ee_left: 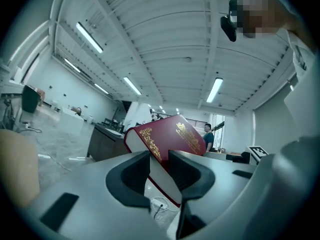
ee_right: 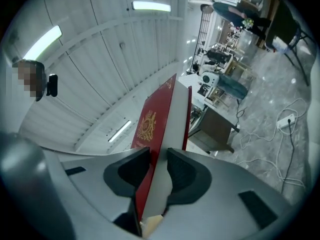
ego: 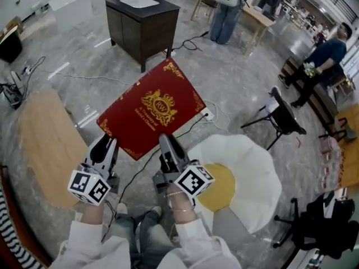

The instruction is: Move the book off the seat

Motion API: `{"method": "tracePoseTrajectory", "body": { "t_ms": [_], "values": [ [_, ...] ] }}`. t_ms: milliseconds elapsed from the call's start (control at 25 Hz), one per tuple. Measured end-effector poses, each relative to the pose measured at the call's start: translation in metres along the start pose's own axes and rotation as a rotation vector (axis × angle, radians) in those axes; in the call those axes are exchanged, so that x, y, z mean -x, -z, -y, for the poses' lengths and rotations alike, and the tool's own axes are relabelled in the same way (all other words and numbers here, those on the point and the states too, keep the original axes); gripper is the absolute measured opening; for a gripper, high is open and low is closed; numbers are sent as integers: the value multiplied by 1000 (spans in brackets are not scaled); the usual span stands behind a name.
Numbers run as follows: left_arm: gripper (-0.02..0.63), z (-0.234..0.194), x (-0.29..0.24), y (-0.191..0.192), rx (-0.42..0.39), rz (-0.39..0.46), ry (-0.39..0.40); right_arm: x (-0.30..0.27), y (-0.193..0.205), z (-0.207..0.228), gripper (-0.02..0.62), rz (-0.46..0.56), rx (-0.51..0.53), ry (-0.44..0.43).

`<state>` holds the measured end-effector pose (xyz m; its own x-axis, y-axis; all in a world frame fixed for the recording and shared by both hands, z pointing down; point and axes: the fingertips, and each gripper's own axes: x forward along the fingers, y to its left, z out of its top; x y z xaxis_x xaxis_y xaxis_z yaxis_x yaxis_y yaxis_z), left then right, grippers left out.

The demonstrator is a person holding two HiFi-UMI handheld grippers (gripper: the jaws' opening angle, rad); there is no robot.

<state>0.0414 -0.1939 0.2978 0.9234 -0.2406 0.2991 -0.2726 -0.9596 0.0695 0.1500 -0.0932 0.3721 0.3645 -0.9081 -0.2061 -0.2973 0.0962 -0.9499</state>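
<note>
A large red book (ego: 152, 109) with gold crest and corner ornaments is held up in the air, face toward me, over the grey floor. My left gripper (ego: 107, 144) is shut on its near left corner; in the left gripper view the book (ee_left: 172, 139) sits between the dark jaws. My right gripper (ego: 166, 144) is shut on the near edge; the right gripper view shows the book (ee_right: 159, 129) pinched edge-on. The seat (ego: 247, 178), a white egg-shaped cushion with a yellow centre, lies low at the right with no book on it.
A round wooden table (ego: 47, 144) is at the left. A dark cabinet with a sink (ego: 143, 21) stands behind the book. A power strip and cables (ego: 210, 115) lie on the floor. A black folding chair (ego: 280, 116) and people stand at the back right.
</note>
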Motion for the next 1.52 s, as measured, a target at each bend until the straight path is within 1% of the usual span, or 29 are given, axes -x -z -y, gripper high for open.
{"method": "tracePoseTrajectory", "body": {
  "t_ms": [80,120,200,320,360,440,520,600,720,880,1000,1120,1320,1520],
  "values": [
    [118,-43,41,-14,2,20,-57,-28,45,-30,117,-49,7,-30],
    [118,-56,56,-18,4,27,-84,-37,59,-40,117,-72,15,-43],
    [118,-63,69,-20,7,34,-132,-44,70,-47,115,-108,12,-68],
    [118,-58,76,-15,9,40,-197,-44,71,-45,115,-164,15,-97],
    [118,-63,86,-16,11,43,-217,-47,81,-50,114,-181,8,-107],
    [118,-89,121,-26,13,53,-247,-57,117,-74,114,-205,-20,-126],
    [118,-117,159,-37,20,58,-270,-66,157,-102,112,-224,-41,-132],
    [118,-135,188,-44,29,60,-292,-70,185,-121,112,-246,-41,-133],
    [118,-155,218,-53,26,68,-311,-76,215,-143,112,-270,-47,-147],
    [118,-181,254,-61,29,73,-334,-86,248,-172,110,-299,-4,-162],
    [118,-198,280,-66,29,81,-356,-91,277,-187,109,-318,-22,-175],
    [118,-209,302,-63,43,79,-381,-93,296,-199,109,-346,4,-176],
    [118,-240,337,-62,50,71,-425,-101,346,-209,107,-388,-48,-184],
    [118,-266,368,-39,85,65,-494,-108,392,-206,106,-454,-56,-185]
  ]
}}
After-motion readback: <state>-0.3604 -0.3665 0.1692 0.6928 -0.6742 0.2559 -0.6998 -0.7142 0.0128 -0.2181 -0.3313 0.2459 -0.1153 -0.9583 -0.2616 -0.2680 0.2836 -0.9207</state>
